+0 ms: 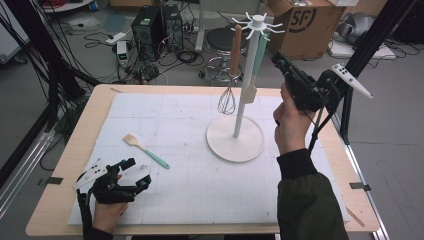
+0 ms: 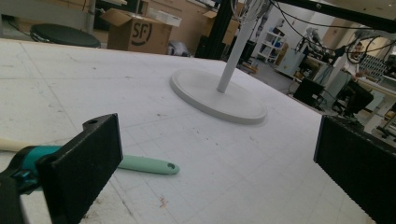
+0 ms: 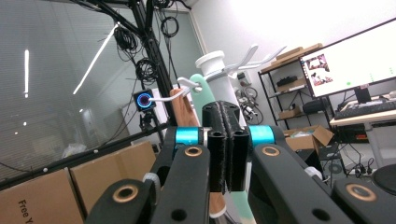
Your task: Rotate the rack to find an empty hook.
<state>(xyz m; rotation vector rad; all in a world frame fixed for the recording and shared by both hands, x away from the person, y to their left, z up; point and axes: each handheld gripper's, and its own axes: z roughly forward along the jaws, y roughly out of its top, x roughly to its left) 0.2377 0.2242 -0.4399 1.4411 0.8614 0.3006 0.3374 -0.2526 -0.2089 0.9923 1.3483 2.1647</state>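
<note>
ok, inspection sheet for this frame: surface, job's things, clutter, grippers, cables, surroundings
Surface: wooden table under a white gridded mat, lightly marked.
Job's things: white rack on a round base, upright; a whisk and a mint-handled utensil hang from its hooks; a mint-handled brush lies flat on the mat.
Clutter: nothing seen on the mat.
Grippers: left gripper low over the mat beside the brush, jaws wide apart, empty; right gripper raised near the rack top, jaws together, nothing between them.
Cables: a cable trails from the right gripper.
Surroundings: cardboard box, stool, floor electronics.
</note>
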